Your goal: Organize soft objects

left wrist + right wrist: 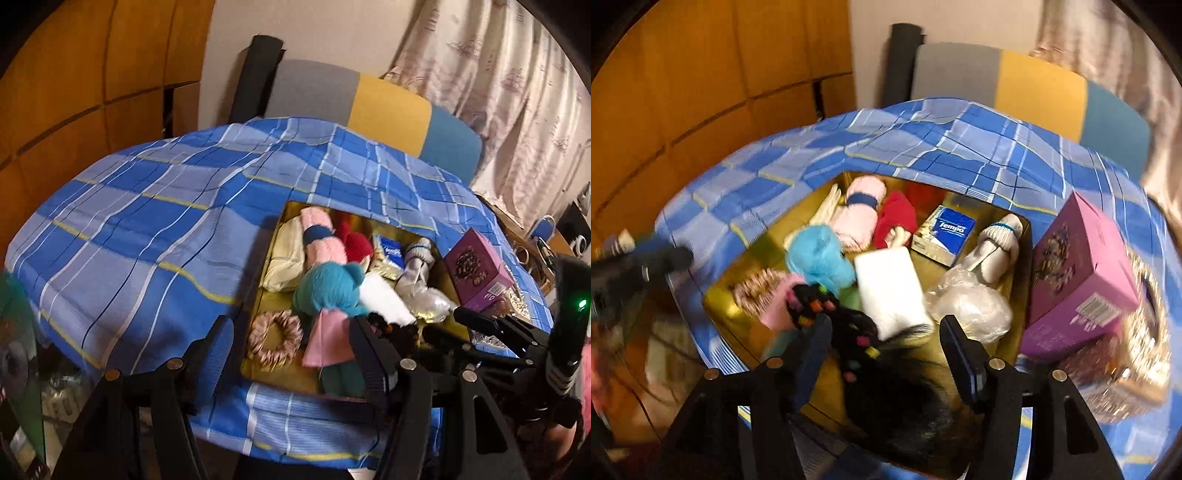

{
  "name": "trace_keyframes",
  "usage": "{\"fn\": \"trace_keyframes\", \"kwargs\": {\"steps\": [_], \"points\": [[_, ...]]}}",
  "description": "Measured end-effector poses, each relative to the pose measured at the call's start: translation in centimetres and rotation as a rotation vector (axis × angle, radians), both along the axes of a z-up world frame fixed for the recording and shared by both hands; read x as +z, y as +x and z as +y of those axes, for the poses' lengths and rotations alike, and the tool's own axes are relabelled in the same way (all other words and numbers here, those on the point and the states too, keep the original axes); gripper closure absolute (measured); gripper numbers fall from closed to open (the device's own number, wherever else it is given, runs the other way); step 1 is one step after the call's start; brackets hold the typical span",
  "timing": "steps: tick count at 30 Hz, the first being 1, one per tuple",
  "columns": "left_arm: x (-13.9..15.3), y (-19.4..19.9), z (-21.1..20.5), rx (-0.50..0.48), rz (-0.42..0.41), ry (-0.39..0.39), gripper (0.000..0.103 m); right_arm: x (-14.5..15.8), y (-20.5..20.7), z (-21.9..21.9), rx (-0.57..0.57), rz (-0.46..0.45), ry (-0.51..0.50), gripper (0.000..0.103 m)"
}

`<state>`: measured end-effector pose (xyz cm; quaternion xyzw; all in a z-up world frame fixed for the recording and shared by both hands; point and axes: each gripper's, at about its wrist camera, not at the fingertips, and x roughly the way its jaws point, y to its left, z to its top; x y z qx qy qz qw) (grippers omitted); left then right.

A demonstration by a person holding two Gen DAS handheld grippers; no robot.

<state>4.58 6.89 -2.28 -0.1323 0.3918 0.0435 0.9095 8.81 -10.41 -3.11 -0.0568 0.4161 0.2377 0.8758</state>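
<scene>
A gold box point(275, 301) point(764, 245) sits on a blue plaid cloth point(147, 221) and holds several soft things. Among them are a teal plush in a pink dress point(327, 291) point(820, 258), a pink rolled towel point(323, 240) point(858, 214), a red plush point(356, 243) point(897, 216), a white sock point(417, 258) point(995, 240) and a pink scrunchie point(275, 339). My left gripper point(293, 350) hangs open over the plush's dress. My right gripper point(888, 350) is open, and a black fuzzy thing with coloured dots point(849, 325) lies loose between its fingers.
A purple carton point(478, 271) point(1078, 273) stands at the box's right edge, with a glittery thing point(1134, 369) beside it. A Tempo tissue pack point(945, 232), a white pack point(890, 291) and a plastic bag point(971, 306) also lie in the box. A chair back point(388, 110) stands behind.
</scene>
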Motion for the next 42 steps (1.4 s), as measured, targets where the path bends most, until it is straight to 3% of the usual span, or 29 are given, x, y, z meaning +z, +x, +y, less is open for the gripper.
{"fn": "trace_keyframes", "kwargs": {"steps": [4, 6, 12, 14, 16, 22, 28, 32, 36, 42], "points": [[-0.3, -1.2, -0.1, 0.055, 0.026, 0.036, 0.037, 0.5, -1.9, -0.2, -0.098, 0.027, 0.109, 0.034], [-0.5, -1.7, -0.3, 0.064, 0.034, 0.048, 0.037, 0.6, -3.4, 0.0, -0.125, 0.011, 0.117, 0.033], [-0.4, -2.9, -1.2, 0.091, 0.074, 0.082, 0.037, 1.9, -6.8, -1.0, -0.230, -0.081, 0.077, 0.026], [-0.3, -3.3, -1.3, 0.094, 0.069, 0.089, 0.037, 2.4, -7.8, -1.5, -0.277, -0.115, 0.073, 0.017], [-0.1, -3.8, -1.6, 0.103, 0.059, 0.100, 0.037, 2.7, -8.7, -1.9, -0.311, -0.136, 0.069, 0.016], [0.4, -4.6, -2.5, 0.106, 0.042, 0.130, 0.037, 2.8, -9.9, -2.4, -0.336, -0.136, 0.055, 0.015], [0.9, -5.3, -3.0, 0.123, 0.032, 0.175, 0.037, 3.9, -10.6, -2.5, -0.401, -0.177, 0.024, 0.003], [1.0, -5.5, -3.2, 0.106, 0.045, 0.176, 0.037, 4.6, -10.7, -2.6, -0.448, -0.192, 0.018, 0.002], [1.2, -5.9, -3.6, 0.111, 0.041, 0.222, 0.037, 5.1, -10.5, -2.3, -0.477, -0.188, -0.016, 0.001], [0.9, -5.8, -3.2, 0.106, 0.071, 0.208, 0.037, 4.6, -10.1, -1.4, -0.457, -0.122, -0.084, 0.001]]}}
